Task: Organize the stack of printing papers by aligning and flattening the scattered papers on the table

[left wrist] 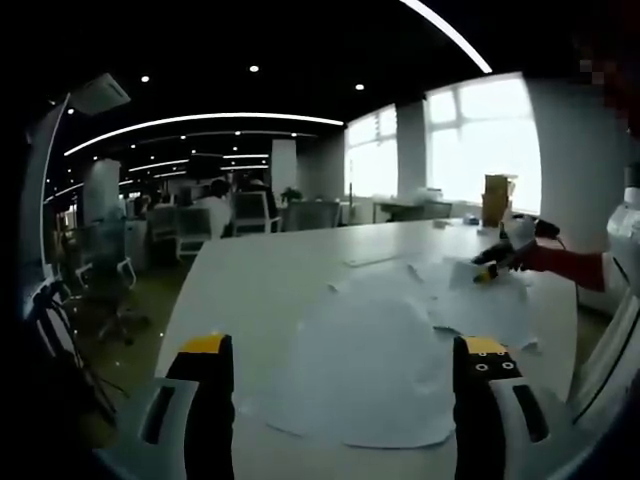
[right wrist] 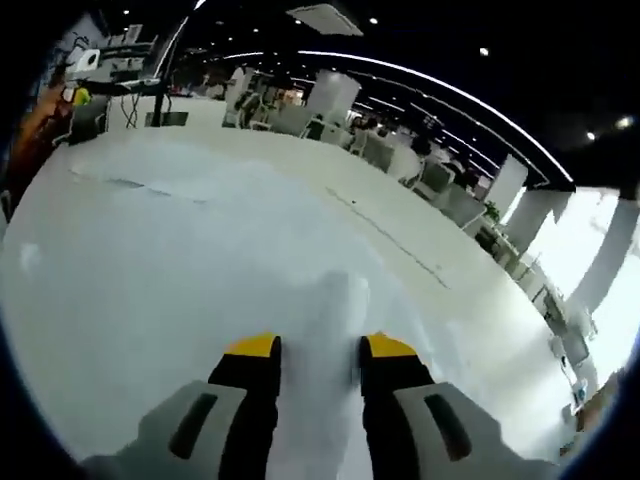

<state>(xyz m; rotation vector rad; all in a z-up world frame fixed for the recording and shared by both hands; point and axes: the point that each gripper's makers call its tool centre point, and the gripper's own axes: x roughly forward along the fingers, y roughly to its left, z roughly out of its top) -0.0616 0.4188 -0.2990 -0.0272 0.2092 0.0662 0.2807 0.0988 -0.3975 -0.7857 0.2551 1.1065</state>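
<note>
Several white sheets of paper [left wrist: 370, 365] lie loosely overlapped on the white table [left wrist: 260, 270], more of them spreading to the right [left wrist: 485, 305]. My left gripper [left wrist: 343, 350] hovers just above the near sheets, jaws wide open with nothing between them. At the far right of the pile my right gripper [left wrist: 490, 268] pinches a sheet's edge, held by a red-sleeved arm [left wrist: 565, 262]. In the right gripper view the right gripper [right wrist: 320, 345] is shut on a raised fold of paper [right wrist: 335, 295] over the table [right wrist: 150, 250].
Office chairs [left wrist: 100, 290] stand off the table's left edge. People sit at desks in the background [left wrist: 215, 205]. A brown box [left wrist: 497, 195] stands by the bright window. More desks and chairs [right wrist: 420, 175] lie beyond the table's far side.
</note>
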